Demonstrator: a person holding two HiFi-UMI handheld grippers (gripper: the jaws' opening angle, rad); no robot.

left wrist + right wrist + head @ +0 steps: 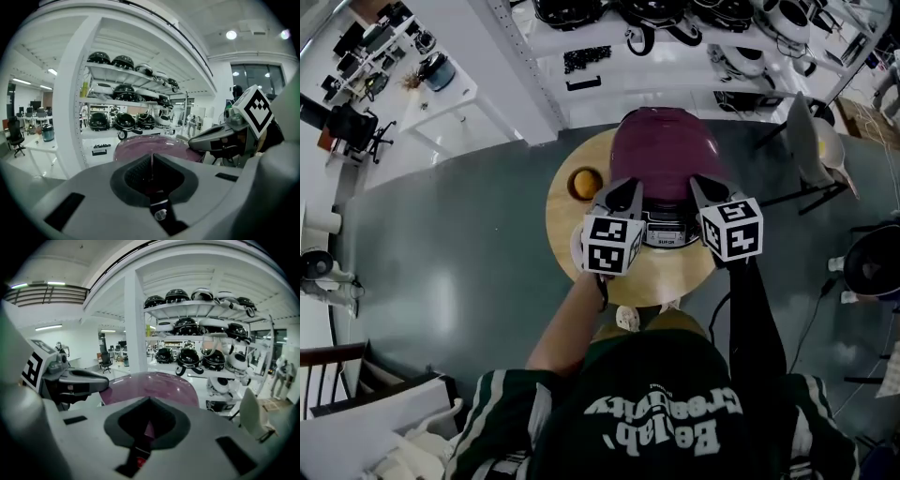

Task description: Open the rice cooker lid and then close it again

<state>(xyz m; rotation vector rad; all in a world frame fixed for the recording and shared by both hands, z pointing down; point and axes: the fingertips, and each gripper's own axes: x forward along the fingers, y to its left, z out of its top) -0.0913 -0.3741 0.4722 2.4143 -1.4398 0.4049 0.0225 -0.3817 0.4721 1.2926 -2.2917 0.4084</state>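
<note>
A purple rice cooker stands on a round wooden table with its domed lid down and its control panel facing me. My left gripper and right gripper hover side by side over the cooker's front, one at each side of the panel. Both are shut with nothing between the jaws. In the left gripper view the closed jaws point at the purple lid, with the right gripper alongside. The right gripper view shows its shut jaws just short of the lid.
An orange lies on the table left of the cooker. White shelves with helmets stand behind the table, a white chair is at the right, and a white desk is at the far left.
</note>
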